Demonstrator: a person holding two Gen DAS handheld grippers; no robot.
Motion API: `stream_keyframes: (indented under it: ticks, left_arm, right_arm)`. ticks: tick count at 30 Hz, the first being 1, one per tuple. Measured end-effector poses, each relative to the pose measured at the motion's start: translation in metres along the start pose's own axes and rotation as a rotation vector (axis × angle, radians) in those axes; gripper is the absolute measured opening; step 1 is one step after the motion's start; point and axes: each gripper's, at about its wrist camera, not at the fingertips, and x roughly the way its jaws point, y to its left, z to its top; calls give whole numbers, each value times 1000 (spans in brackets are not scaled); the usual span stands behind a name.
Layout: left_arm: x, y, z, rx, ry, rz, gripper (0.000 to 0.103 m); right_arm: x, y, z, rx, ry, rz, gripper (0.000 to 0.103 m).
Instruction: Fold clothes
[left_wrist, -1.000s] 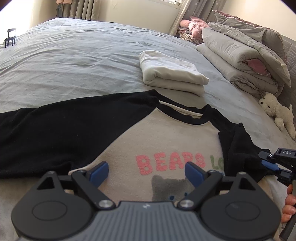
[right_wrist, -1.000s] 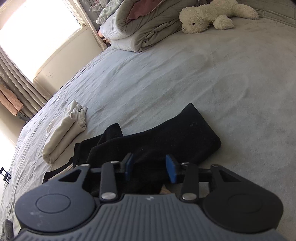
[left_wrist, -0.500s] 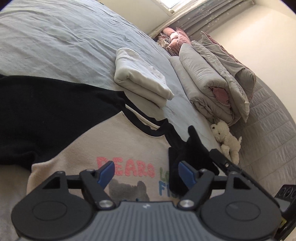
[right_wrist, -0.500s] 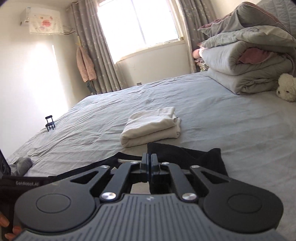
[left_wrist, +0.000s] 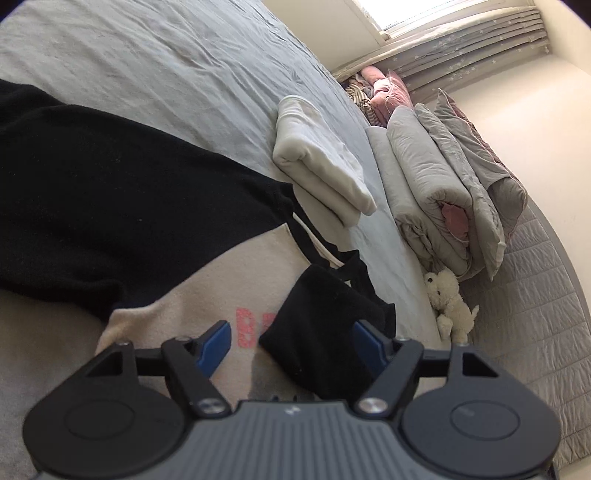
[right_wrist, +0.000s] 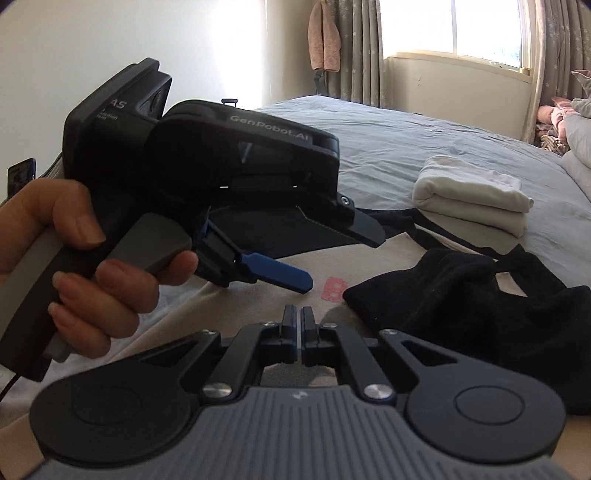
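A cream sweatshirt with black sleeves and pink lettering lies face up on the bed. Its right black sleeve is folded in over the chest and covers most of the print. My left gripper hovers over that sleeve with its jaws closing. The cloth lies between them, and the left blue pad stands clear of it. In the right wrist view a hand holds the left gripper, whose blue finger hangs above the shirt. My right gripper is shut with nothing in it, left of the sleeve.
A folded white garment sits beyond the collar, and it is also in the right wrist view. A rolled grey duvet pile and a white plush toy lie at the right. The grey bed sheet stretches away to the left.
The right gripper went from open around the black sleeve to shut and swung left; the sleeve now lies over the chest print. The left gripper rolled and its jaws narrowed.
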Motion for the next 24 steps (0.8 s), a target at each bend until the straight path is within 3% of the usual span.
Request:
stream_keyframes:
  ticks: [4, 6, 7, 8, 12, 18, 19, 22, 24]
  left_arm:
    - [-3, 5, 4, -13, -2, -10, 73]
    - [-7, 8, 5, -15, -5, -8, 73]
    - [-7, 9, 5, -19, -3, -6, 73]
    - [-7, 9, 5, -20, -1, -4, 73]
    - [-6, 7, 3, -8, 6, 6, 73]
    - [-5, 7, -2, 3, 32, -17, 73]
    - [-5, 7, -3, 1, 37, -25, 73]
    - [-6, 13, -6, -28, 49, -60, 73]
    - [-10, 22, -6, -88, 55, -101, 73]
  right_arm:
    - [-12, -15, 10, 46, -34, -62, 14]
    - [-17, -28, 14, 109, -57, -102, 27]
    - [-21, -35, 15, 149, -71, -128, 42]
    - [-23, -42, 14, 183, -84, -150, 44]
    - [-24, -63, 14, 263, -86, -193, 44]
    - [-16, -73, 11, 336, -73, -150, 44]
    - [-12, -73, 10, 338, -66, -147, 40]
    - [-8, -68, 6, 314, -56, -116, 16]
    - [-8, -60, 6, 274, -59, -88, 15]
